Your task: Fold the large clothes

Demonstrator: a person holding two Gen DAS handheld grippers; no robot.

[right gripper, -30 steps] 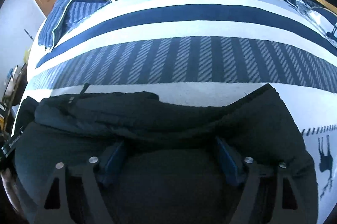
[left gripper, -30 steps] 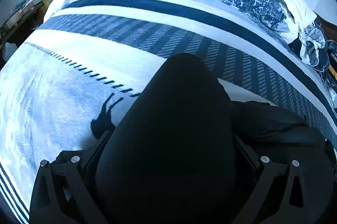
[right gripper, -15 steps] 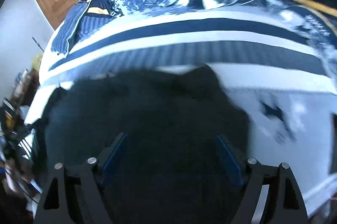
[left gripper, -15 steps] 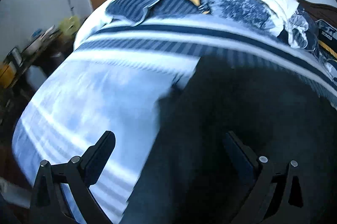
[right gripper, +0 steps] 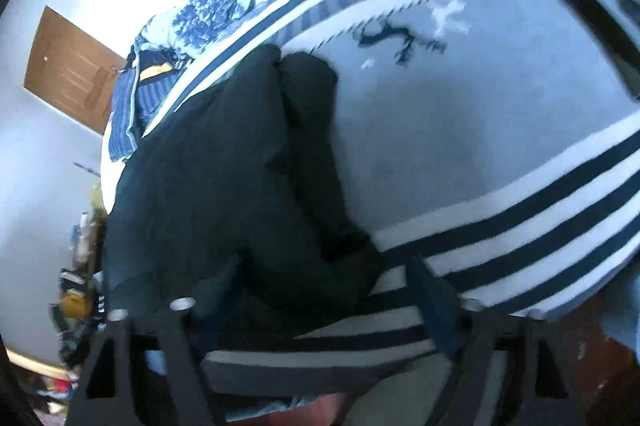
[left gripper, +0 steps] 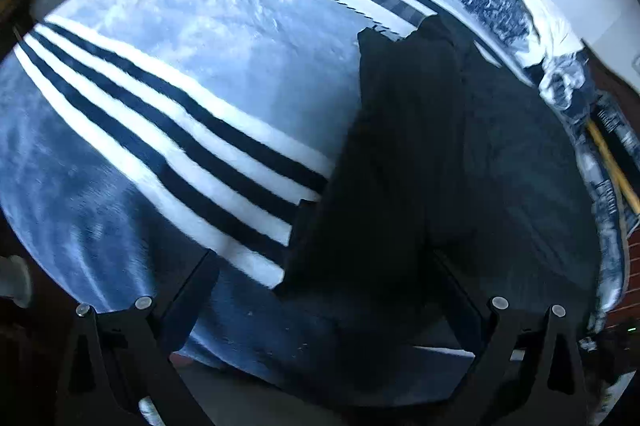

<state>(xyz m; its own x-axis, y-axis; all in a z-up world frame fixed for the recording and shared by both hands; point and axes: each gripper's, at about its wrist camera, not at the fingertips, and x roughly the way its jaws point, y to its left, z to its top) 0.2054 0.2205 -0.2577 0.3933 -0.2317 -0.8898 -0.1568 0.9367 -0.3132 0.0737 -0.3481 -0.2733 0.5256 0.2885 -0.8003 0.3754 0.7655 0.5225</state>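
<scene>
1. One large black garment of soft, thick fabric lies on a bed spread with a pale blue fleece blanket banded in navy and white stripes; in the left wrist view it fills the right half of the bed, in the right wrist view the left half.
2. Two folded layers show in the left wrist view, a darker strip lying over a broader greyer panel, with its far edge near the blanket's dashed border.
3. Left gripper: its black fingers stand wide apart. The garment's near edge hangs between them, closer to the right finger, and no pad can be seen pressing on it.
4. Right gripper: the jaws have just been closing and now stand partly open. A bunched end of the garment lies between the blue-padded fingers, near the left one; whether the pads touch it cannot be told.
5. Behind the garment, a heap of crumpled blue-and-white patterned bedding sits at the head of the bed.
6. A brown wooden door shows in the white wall, seen from the right wrist.
</scene>
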